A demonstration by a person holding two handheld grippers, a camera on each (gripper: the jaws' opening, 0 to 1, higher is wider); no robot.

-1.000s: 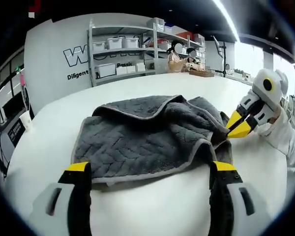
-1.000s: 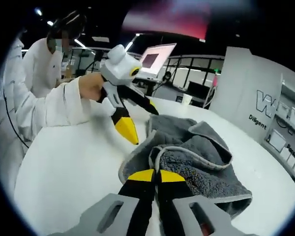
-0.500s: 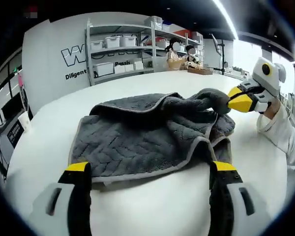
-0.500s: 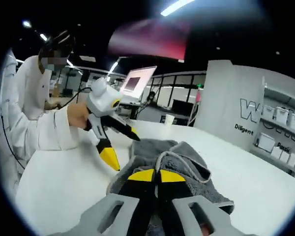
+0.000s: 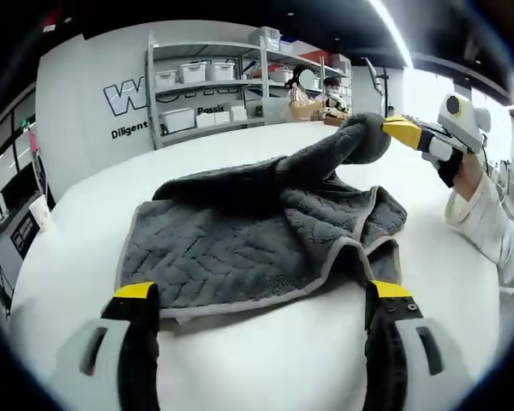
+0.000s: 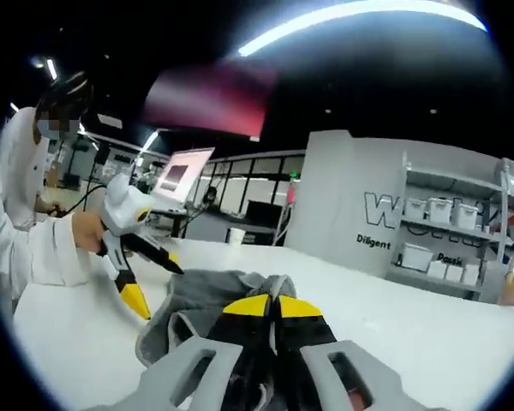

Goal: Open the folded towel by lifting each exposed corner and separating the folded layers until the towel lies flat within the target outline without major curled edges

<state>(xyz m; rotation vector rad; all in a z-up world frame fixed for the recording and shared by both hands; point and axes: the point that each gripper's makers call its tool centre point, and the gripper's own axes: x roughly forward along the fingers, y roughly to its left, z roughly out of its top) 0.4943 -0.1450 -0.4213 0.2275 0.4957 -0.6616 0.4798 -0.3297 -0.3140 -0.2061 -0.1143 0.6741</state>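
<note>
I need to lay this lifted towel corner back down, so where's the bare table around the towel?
Bare white table runs along the towel's left edge toward the shelves, and in a strip in front, between the towel and the open left gripper. It is crowded on the right: the right gripper holds the raised corner there, with a sleeve below.

Grey wall (image 5: 86, 77), metal shelving (image 5: 210, 86) (white bins), ceiling strip light (image 6: 360, 17)
</note>
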